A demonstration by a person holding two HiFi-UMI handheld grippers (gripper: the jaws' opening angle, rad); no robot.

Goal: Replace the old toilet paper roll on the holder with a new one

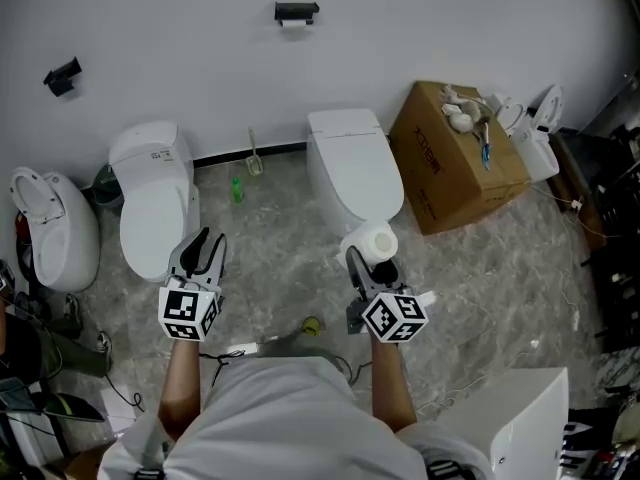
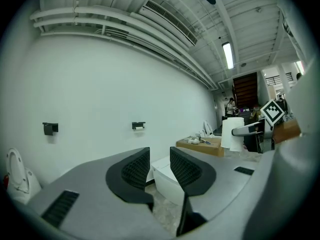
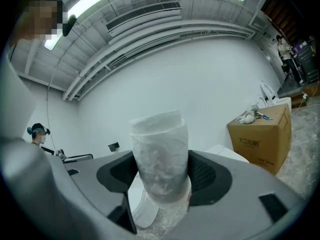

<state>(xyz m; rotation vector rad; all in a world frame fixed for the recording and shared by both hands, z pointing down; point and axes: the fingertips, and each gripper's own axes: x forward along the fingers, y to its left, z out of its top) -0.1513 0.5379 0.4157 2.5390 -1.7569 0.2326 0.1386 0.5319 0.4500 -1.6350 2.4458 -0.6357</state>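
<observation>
The holder (image 1: 296,12) is tiny, its old roll (image 1: 293,24) barely readable. My right tool (image 1: 372,260) clamps the new roll (image 1: 377,240) upright; my left tool (image 1: 205,251) is open, empty.

i see grey marbled floor (image 1: 270,258), everything stands on it. landmark: closed white toilet (image 1: 352,168) by the wall. just right of it, cardboard box (image 1: 430,168); touching or not, can't tell. left of it, near the skirting, small green bottle (image 1: 237,189) + a brush-like item (image 1: 254,158). further left, 2nd toilet (image 1: 155,203), then a 3rd (image 1: 50,233) beyond that. in front of landmark, nearer me, small yellowish obj (image 1: 311,324).
</observation>
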